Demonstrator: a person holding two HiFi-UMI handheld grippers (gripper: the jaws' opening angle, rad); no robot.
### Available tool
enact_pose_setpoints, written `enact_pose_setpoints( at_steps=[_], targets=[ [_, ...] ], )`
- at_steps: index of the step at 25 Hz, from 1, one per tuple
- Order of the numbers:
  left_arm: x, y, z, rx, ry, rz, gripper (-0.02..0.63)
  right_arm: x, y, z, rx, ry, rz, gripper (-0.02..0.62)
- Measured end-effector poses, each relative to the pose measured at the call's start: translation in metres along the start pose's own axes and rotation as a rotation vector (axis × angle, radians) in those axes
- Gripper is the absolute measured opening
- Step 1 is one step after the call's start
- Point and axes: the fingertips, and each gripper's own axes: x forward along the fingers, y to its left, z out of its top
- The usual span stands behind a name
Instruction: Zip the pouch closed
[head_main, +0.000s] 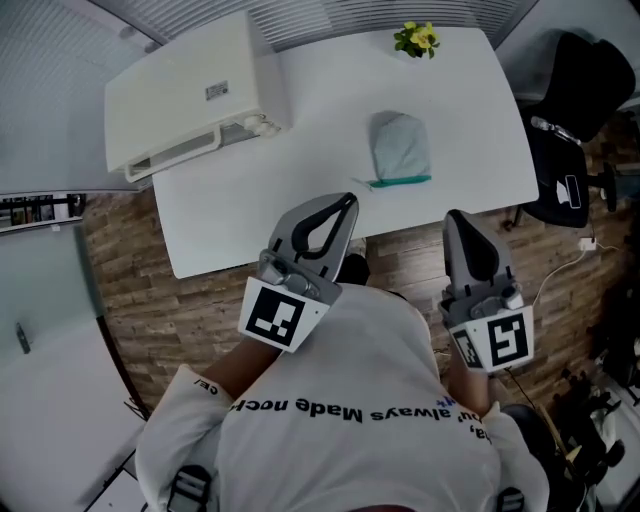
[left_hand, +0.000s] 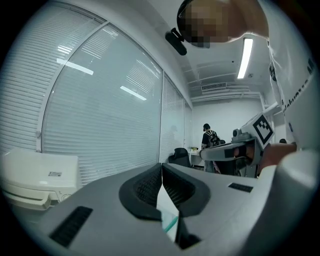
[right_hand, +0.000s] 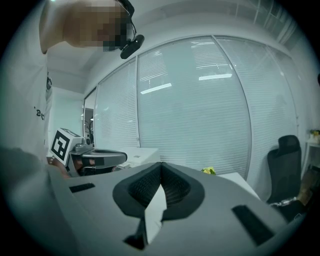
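Both the left gripper (head_main: 345, 205) and the right gripper (head_main: 453, 218) are hovering short of the white rectangular table (head_main: 250, 200) in the head view. They are well apart from the pale grey-green fabric pouch (head_main: 400, 143) lying on it, teal zip edge (head_main: 400, 181) nearest. One should probably be pinning fabric while the other is pulling the slider. The left gripper view is showing jaws pressed together, empty, and the right gripper view likewise. The slider is too small to find.

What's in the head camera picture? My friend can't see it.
A pale green pouch lies untouched on a white table, seen from above. A person holds the left gripper and right gripper near the table's front edge, both shut and empty. A white box and yellow flowers are farther back.
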Motion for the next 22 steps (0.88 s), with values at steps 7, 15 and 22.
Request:
enact_pose_setpoints(
  at_steps=[7,15,22],
  targets=[
    [0.02,0.025,-0.014,0.037,0.031,-0.049,0.02,0.029,-0.007,-0.005,-0.013,0.026,-0.029,0.007],
    [0.035,0.027,-0.066,0.101,0.144,-0.155,0.02,0.048,-0.013,-0.033,-0.007,0.074,-0.057,0.008],
    [0.048,0.028,-0.137,0.1,0.272,-0.194,0.02,0.066,-0.014,-0.088,-0.015,0.162,-0.016,0.008]
  ],
)
